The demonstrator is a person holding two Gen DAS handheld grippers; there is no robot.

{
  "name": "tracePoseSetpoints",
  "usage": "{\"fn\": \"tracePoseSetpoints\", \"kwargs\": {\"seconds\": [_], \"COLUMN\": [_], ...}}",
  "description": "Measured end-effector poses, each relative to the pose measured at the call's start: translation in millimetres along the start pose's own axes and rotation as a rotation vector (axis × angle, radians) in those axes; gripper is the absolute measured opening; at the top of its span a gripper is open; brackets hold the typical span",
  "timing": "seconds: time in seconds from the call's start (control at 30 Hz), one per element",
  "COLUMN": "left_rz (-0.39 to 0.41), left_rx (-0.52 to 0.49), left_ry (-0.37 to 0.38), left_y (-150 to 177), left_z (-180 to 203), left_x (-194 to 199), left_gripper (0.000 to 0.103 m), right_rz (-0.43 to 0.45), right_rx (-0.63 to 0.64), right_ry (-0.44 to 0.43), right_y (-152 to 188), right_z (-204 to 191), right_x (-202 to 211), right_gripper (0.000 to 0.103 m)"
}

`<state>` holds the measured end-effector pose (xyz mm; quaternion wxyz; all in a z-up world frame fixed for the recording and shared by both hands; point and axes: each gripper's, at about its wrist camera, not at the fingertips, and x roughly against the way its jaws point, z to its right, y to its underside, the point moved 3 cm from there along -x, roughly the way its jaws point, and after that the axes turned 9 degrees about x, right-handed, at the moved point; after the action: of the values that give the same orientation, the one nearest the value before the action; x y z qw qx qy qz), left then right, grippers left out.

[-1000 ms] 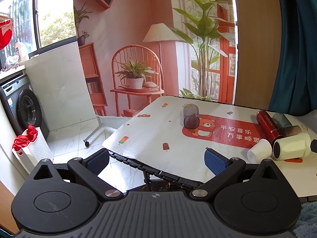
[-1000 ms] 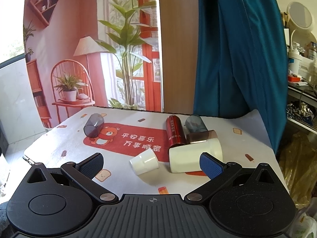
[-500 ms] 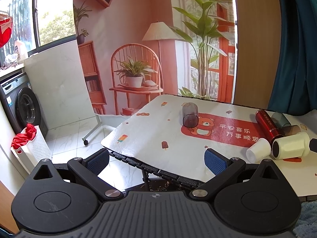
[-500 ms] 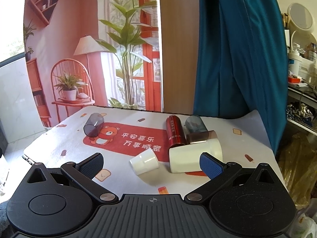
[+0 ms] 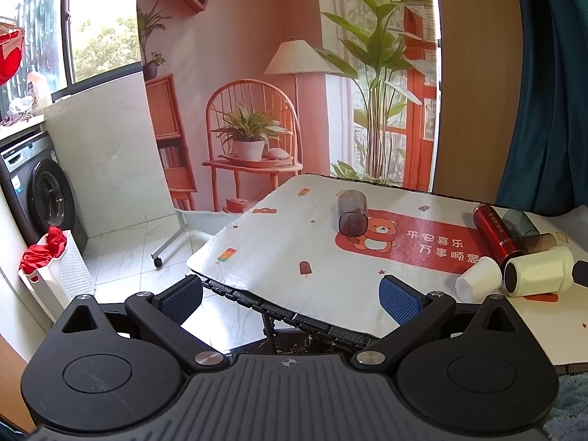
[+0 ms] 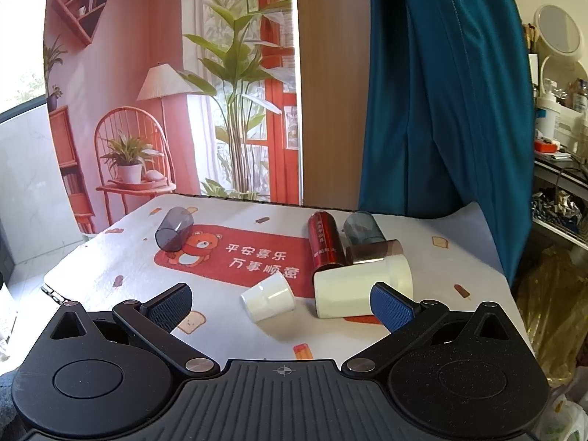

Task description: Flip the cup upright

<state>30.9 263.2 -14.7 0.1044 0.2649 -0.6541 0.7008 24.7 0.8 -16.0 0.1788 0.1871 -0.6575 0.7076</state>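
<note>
We hold both the left gripper [image 5: 290, 296] and right gripper [image 6: 281, 303] wide open and empty; ahead, every cup, including the small white cup [image 6: 268, 300], lies toppled, nothing flipped yet.

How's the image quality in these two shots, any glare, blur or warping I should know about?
Left wrist view: the window is blown out, the table evenly lit, and straight edges bow from fisheye warping. Right wrist view: sharp on the small white cup and red bottle, with soft shadows; the blue curtain curves with the lens.
</note>
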Motion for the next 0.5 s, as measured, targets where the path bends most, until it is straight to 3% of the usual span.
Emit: {"fn": "tracePoseSetpoints", "kwargs": {"seconds": [0.5], "left_rz": [-0.005], "left_rx": [-0.001], "left_ry": [0.001], "left_y": [0.3], "left_z": [0.8], "left_x": [-0.5], "left_gripper": [0.103], "right_rz": [-0.012], "right_rx": [-0.008], "right_ry": [-0.001], "right_y": [1.0], "right_z": [2.4], "right_x": [-2.8], "right_gripper": [0.103]}}
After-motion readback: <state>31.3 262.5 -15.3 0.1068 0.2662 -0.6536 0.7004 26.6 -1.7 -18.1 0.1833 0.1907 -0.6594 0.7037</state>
